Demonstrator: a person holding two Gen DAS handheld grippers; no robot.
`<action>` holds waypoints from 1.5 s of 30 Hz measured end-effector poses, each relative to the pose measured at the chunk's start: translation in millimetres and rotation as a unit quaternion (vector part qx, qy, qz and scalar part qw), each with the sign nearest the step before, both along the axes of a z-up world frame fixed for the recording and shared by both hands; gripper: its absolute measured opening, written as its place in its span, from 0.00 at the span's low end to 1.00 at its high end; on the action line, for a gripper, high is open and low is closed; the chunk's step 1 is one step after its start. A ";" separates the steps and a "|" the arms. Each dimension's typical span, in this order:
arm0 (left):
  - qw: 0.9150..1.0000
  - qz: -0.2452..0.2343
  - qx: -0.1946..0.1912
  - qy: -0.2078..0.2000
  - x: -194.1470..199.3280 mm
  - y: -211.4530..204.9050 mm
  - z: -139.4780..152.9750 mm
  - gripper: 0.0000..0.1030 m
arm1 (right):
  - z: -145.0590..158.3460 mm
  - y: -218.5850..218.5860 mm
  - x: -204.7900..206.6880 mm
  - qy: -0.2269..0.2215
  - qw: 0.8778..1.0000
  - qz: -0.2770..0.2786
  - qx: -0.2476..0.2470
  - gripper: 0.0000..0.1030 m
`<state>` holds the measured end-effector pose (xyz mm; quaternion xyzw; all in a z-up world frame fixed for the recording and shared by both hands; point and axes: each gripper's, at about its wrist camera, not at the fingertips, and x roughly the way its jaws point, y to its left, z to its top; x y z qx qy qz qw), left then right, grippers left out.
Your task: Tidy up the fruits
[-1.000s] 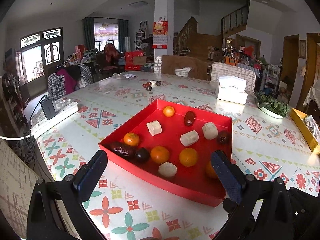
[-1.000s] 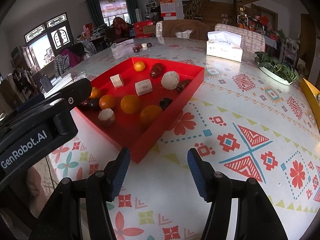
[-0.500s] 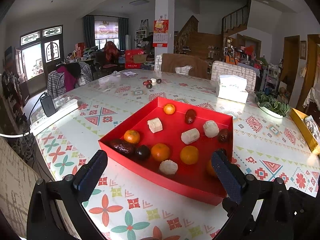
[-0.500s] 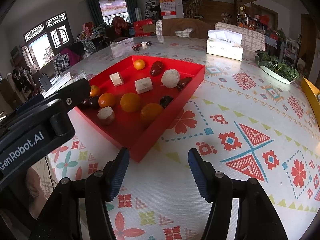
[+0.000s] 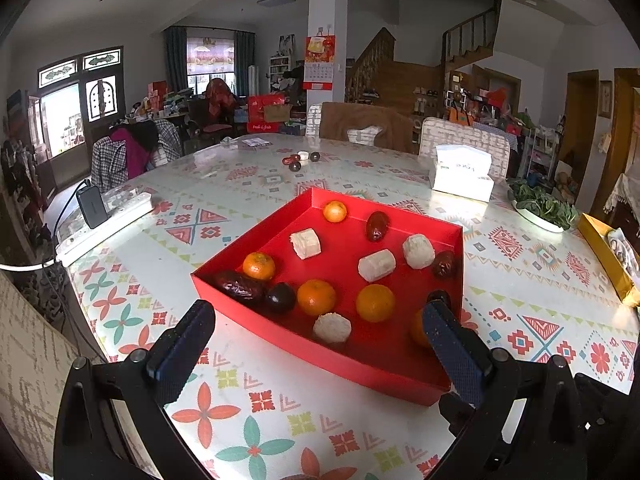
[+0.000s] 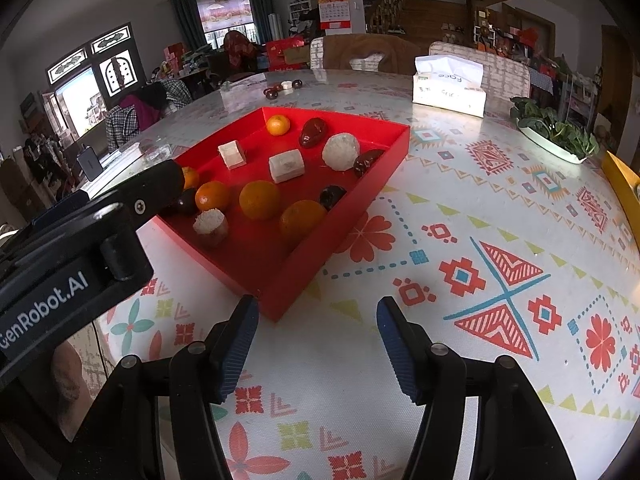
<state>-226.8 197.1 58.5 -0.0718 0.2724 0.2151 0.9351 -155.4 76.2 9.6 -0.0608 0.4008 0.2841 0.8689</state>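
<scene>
A red tray (image 5: 248, 314) on the patterned table holds several oranges (image 5: 316, 297), dark red dates (image 5: 239, 287) and white peeled chunks (image 5: 376, 265). It also shows in the right wrist view (image 6: 394, 148). My left gripper (image 5: 318, 320) is open and empty, its fingers straddling the tray's near edge, above it. My right gripper (image 6: 314, 314) is open and empty, just before the tray's near corner. The left gripper's body (image 6: 72, 248) shows at the left of the right wrist view.
A tissue box (image 5: 462, 172), a dish of greens (image 5: 540, 206) and a yellow box (image 5: 604, 254) stand at the right. A power strip with a charger (image 5: 100, 216) lies at the left. A few loose dates (image 5: 298, 160) lie at the far side. Chairs ring the table.
Both grippers have drawn back slightly from the tray and stay open. The fruits have not moved.
</scene>
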 end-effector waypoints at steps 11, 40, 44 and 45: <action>1.000 -0.001 -0.002 0.001 0.5 -0.7 0.2 1.00 | -0.3 1.0 -1.7 -0.004 1.000 0.002 -0.003 0.65; 1.000 -0.004 -0.006 0.004 -0.9 -5.1 -0.7 1.00 | -1.8 4.8 -3.4 -0.003 1.000 0.008 -0.006 0.67; 1.000 -0.004 -0.007 0.005 -0.6 -6.6 -1.1 1.00 | -1.4 6.3 -4.3 -0.004 1.000 0.012 -0.008 0.67; 1.000 -0.003 -0.006 0.005 -0.6 -6.4 -1.0 1.00 | -1.3 6.6 -4.3 -0.005 1.000 0.013 -0.008 0.67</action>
